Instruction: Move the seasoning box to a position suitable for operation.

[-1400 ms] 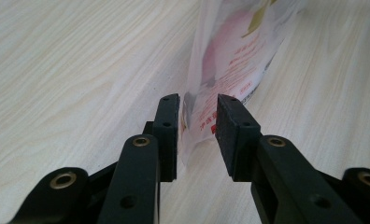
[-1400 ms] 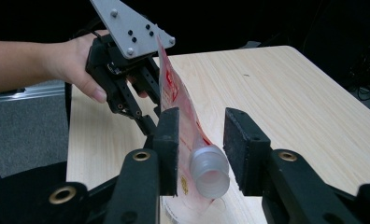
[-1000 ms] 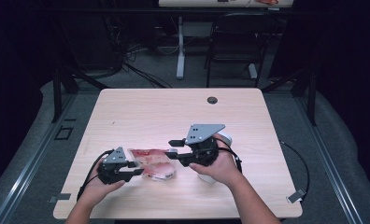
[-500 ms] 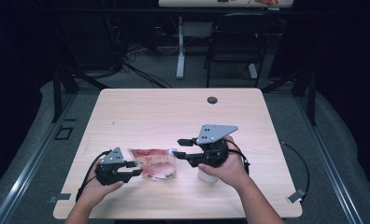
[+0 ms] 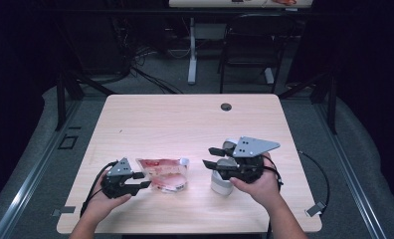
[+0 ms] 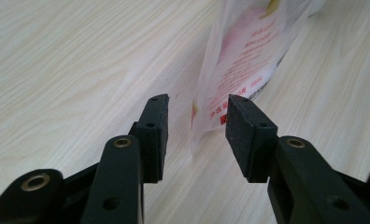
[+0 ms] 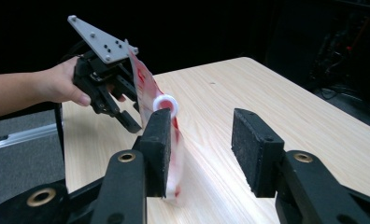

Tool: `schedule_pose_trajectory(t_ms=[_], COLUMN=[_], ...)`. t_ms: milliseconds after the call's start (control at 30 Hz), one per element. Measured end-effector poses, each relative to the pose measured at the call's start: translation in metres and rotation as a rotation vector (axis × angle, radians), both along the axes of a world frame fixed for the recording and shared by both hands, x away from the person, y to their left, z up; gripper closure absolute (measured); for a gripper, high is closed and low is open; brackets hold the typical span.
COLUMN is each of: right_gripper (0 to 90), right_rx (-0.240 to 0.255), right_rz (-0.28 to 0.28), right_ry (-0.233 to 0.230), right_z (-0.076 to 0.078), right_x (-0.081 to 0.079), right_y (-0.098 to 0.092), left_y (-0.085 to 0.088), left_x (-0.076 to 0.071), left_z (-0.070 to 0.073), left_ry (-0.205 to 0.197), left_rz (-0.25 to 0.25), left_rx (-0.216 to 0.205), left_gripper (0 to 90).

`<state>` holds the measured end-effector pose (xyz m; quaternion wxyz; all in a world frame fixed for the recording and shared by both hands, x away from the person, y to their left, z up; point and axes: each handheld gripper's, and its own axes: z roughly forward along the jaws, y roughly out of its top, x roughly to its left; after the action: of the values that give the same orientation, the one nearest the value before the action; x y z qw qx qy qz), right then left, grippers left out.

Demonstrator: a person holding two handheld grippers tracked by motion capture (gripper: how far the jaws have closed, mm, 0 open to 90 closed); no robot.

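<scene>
Left gripper [image 5: 144,180] beside pouch [image 5: 165,173], contents unclear

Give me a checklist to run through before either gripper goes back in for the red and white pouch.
1. Left gripper open: ok, jaws have just been opening, pads off the pouch.
2. Right gripper open: ok, nothing between its jaws.
3. Pouch at rest on the table: ok.
4. Pouch's white cap reachable: ok, it points toward the right gripper.
5. Cap screwed tight: cannot tell.
6. White container clear of the right hand's path: not ok, it sits under that gripper.
</scene>
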<state>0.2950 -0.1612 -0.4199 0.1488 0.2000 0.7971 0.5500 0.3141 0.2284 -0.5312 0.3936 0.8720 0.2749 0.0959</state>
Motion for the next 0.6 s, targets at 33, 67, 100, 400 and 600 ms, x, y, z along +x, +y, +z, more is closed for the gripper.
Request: schedule_pose_trajectory(t_ms=[33,67,100,400,600], right_gripper=[58.1,58.1,58.1,57.5,57.3], right_rx=[0.014,0.019,0.03,0.045,0.048], right_rz=[-0.007,-0.016,-0.024,-0.089,-0.103], right_ry=[0.004,0.004,0.008,0.022,0.016], right_z=[-0.001,-0.002,-0.004,-0.016,-0.018], right_x=[-0.001,-0.002,-0.003,-0.007,-0.01], right_y=[-0.004,-0.008,-0.011,-0.03,-0.034], left_y=[0.001,0.003,0.004,0.009,0.007], left_x=[0.0,-0.001,-0.001,-0.007,-0.008], left_z=[0.0,0.0,0.0,0.004,0.005], left_ry=[0.001,0.001,0.0,-0.005,-0.011], left_rz=[0.005,0.012,0.019,0.01,-0.007], left_rx=[-0.001,-0.005,-0.006,-0.021,-0.01], left_gripper=[59.2,59.2,59.0,58.6,60.8])
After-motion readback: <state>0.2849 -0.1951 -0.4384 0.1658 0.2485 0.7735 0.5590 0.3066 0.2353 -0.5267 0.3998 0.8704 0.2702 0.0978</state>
